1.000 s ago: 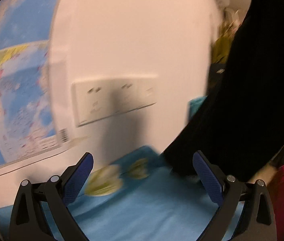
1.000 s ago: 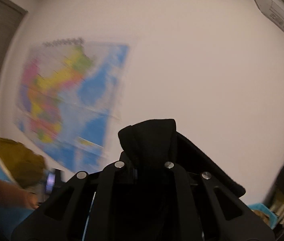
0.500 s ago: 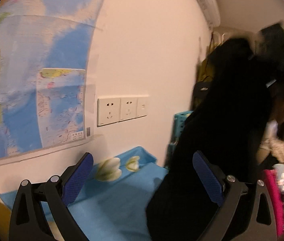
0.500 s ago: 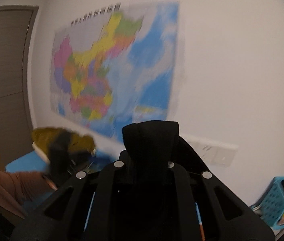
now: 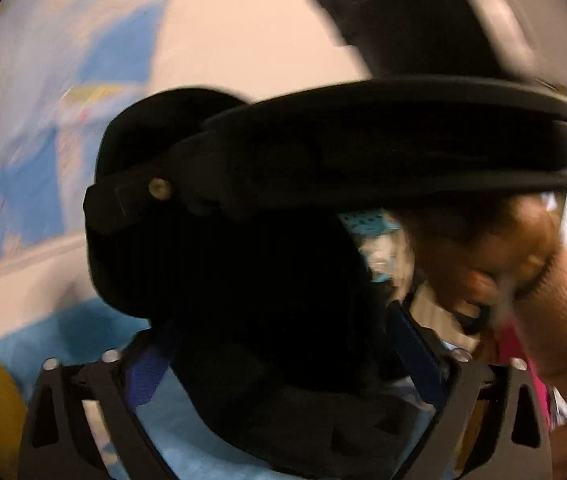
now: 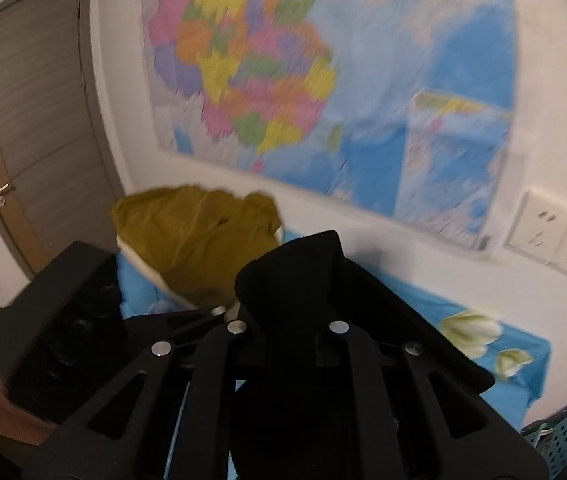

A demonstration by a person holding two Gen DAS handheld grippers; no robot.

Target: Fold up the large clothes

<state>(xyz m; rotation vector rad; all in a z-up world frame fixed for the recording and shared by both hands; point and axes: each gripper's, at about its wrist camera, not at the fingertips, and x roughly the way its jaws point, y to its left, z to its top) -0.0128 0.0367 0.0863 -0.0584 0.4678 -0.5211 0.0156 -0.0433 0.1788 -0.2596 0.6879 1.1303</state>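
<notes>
Wall map [image 6: 323, 92] fills the wall behind, w/ sockets [image 6: 555, 244] to its right and a brown door [image 6: 35, 120] at left. Below: bed w/ blue flowered sheet [image 6: 503, 364], mustard-yellow cloth heap [image 6: 195, 240] at its far end.

Black garment [image 5: 251, 280] hangs above the bed, bunched. Right hand-held gripper [image 6: 283, 326] is clenched on a fold of it, fabric poking out past the tips; jaws have just been easing apart a bit, cloth between them. Left hand-held gripper [image 5: 283, 344] has just been closing, blue pads [image 5: 147, 376] either side of the garment; can't tell if they press it. A hand [image 5: 495, 256] in tan sleeve holds the right gripper's body, seen from left wrist cam, blurred.
</notes>
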